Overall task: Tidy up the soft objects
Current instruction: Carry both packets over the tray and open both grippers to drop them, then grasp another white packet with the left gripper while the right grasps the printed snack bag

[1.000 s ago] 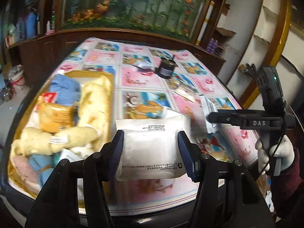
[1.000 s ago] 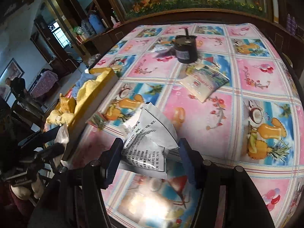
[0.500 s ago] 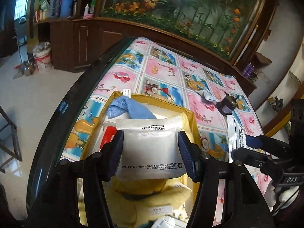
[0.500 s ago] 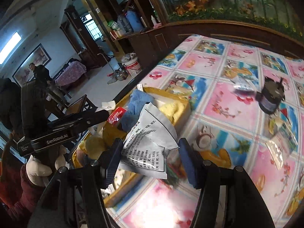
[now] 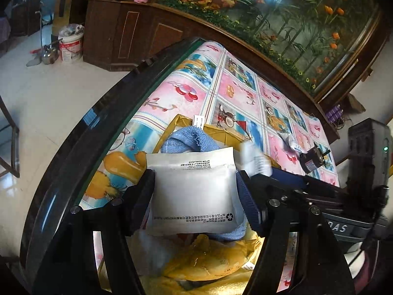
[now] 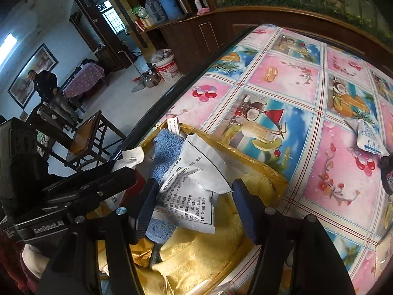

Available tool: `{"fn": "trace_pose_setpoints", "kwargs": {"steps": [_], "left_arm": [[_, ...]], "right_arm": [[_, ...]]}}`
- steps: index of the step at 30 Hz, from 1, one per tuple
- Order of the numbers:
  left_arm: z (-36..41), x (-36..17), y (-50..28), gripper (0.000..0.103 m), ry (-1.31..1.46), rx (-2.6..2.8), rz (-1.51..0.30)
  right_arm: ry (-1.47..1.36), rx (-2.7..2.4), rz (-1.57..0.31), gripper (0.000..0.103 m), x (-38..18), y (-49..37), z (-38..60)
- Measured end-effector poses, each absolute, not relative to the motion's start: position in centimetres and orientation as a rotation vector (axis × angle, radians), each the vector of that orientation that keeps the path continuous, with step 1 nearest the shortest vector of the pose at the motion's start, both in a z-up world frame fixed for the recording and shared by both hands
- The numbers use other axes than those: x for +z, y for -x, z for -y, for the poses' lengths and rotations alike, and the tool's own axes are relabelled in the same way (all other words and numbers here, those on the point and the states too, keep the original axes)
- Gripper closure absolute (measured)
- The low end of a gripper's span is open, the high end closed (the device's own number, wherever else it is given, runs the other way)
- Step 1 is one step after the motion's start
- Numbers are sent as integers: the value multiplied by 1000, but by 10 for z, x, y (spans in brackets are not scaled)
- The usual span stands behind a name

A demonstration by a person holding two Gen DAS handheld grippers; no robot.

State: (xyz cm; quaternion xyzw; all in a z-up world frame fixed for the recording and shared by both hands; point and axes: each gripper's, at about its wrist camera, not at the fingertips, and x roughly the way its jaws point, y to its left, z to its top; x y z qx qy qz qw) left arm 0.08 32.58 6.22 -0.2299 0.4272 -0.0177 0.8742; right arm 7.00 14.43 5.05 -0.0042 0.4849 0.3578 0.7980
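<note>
My left gripper (image 5: 195, 198) is shut on a white puffy pouch (image 5: 194, 191) and holds it above the yellow tray (image 5: 216, 129). My right gripper (image 6: 194, 202) is shut on a crumpled white printed packet (image 6: 194, 184), also over the tray (image 6: 258, 162). The tray holds a blue cloth (image 5: 189, 137), yellow plush pieces (image 6: 203, 248) and a gold packet (image 5: 208, 260). The right gripper's body shows at the right of the left wrist view (image 5: 319, 196). The left gripper's body shows at the left of the right wrist view (image 6: 81, 191).
The tray sits at the near-left corner of a table with a pink and blue fruit-print cloth (image 6: 307, 103). A small white sachet (image 6: 368, 137) and a dark jar (image 5: 312, 159) lie farther along the table. The table's dark edge (image 5: 98, 123) drops to the floor at left.
Both grippers have carried their packets leftward from the table's middle to over the tray, and now sit lower and closer to its contents.
</note>
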Motion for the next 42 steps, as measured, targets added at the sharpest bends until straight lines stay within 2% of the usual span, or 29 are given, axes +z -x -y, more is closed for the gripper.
{"fn": "trace_pose_setpoints", "kwargs": {"steps": [3,10,21,27,28,29,32,36,39,42], "left_arm": [[-329,62,-1,35,504,-47,-891],[-322,82,11,35,472,-34,-846],[-314,108,28,28,489,-62,-772],[-303,154,68,28,491,-122,-584],[-299,163,76,24,494,-156,-544],[-295,171,85,15,510,-210,-502],[-280,181,100,8,633,-469,-428],[-226,179,99,8,652,-722,-524],[-179,164,90,8,557,-765,-672],[-145,133,75,8,512,-711,-815]], "right_arm": [[-2,782,-1058,34,47,-71,-147],[-18,794,-980,34,76,-56,-131],[-80,754,-888,34,110,-24,-72],[-114,707,-792,34,133,0,-20],[-115,690,-768,34,138,4,-9],[-116,671,-744,34,144,8,2],[-125,594,-641,33,162,23,37],[-131,447,-492,20,176,44,83],[-139,396,-447,19,167,45,113],[-168,342,-554,19,141,30,139]]}}
